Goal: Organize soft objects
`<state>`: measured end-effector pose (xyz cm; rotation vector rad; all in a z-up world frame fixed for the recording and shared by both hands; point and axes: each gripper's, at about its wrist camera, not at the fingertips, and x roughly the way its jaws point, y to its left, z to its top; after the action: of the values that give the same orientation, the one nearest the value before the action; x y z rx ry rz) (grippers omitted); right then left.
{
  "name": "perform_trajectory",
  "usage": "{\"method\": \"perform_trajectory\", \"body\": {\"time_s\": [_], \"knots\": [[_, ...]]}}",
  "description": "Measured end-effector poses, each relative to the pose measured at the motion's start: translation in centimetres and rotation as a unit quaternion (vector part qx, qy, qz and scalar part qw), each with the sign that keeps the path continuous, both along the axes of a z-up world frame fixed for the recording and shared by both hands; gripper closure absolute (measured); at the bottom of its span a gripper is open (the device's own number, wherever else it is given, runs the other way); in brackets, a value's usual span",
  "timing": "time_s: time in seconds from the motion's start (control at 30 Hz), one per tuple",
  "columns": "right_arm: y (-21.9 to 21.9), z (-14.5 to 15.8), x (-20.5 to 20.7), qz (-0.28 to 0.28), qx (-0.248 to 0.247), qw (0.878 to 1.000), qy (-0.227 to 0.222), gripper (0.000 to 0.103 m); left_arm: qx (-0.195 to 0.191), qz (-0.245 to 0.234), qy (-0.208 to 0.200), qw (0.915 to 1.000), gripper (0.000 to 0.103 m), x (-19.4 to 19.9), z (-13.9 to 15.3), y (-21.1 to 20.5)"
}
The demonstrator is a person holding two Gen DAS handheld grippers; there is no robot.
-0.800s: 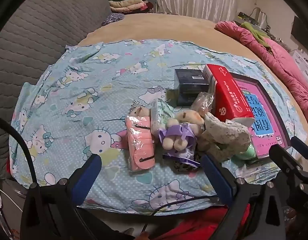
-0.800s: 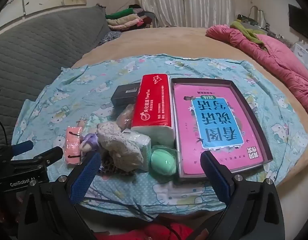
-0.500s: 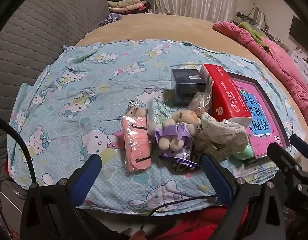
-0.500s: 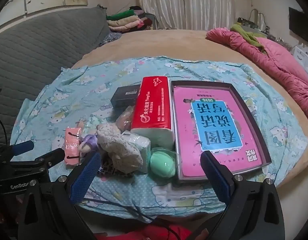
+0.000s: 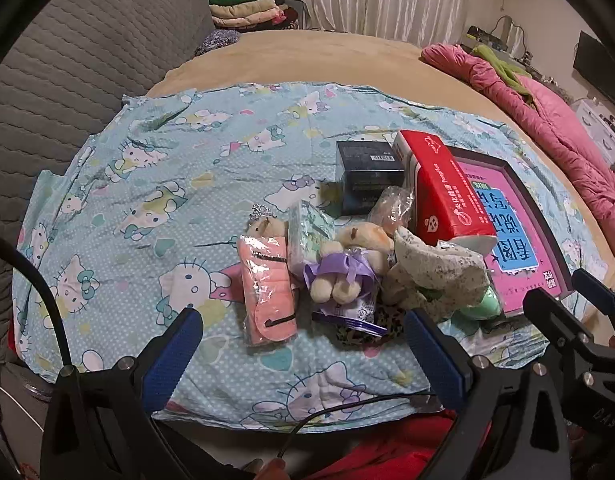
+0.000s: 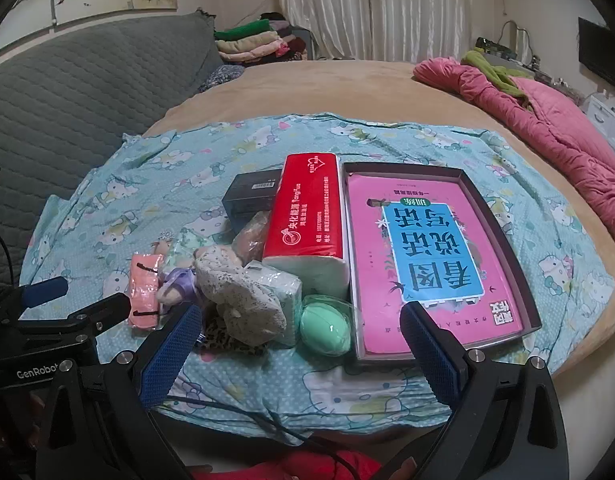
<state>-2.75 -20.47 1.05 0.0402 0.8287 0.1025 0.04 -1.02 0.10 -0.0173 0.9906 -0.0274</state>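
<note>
On the blue sheet (image 5: 155, 184), one red tissue pack (image 6: 307, 216), one green egg (image 6: 325, 326)

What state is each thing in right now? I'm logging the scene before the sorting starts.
left gripper: open, empty, short of the pile
right gripper: open, empty
tray: holds a pink book, lying flat
red tissue pack: lying beside the tray, sealed
purple-dressed plush bear: lying in the pile
pink wrapped item: in clear wrap, lying flat
green egg-shaped item: on the cloth beside the tray
black box: closed
</note>
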Motion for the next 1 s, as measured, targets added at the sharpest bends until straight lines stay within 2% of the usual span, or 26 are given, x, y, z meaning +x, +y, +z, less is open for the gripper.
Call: {"method": "perform_trajectory", "body": {"time_s": [1.0], "knots": [[0.08, 0.01, 0.12, -0.002, -0.006, 1.000, 0.000, 0.004, -0.003, 0.002, 0.003, 1.0000, 0.002, -0.05, -0.24, 0.05]]}}
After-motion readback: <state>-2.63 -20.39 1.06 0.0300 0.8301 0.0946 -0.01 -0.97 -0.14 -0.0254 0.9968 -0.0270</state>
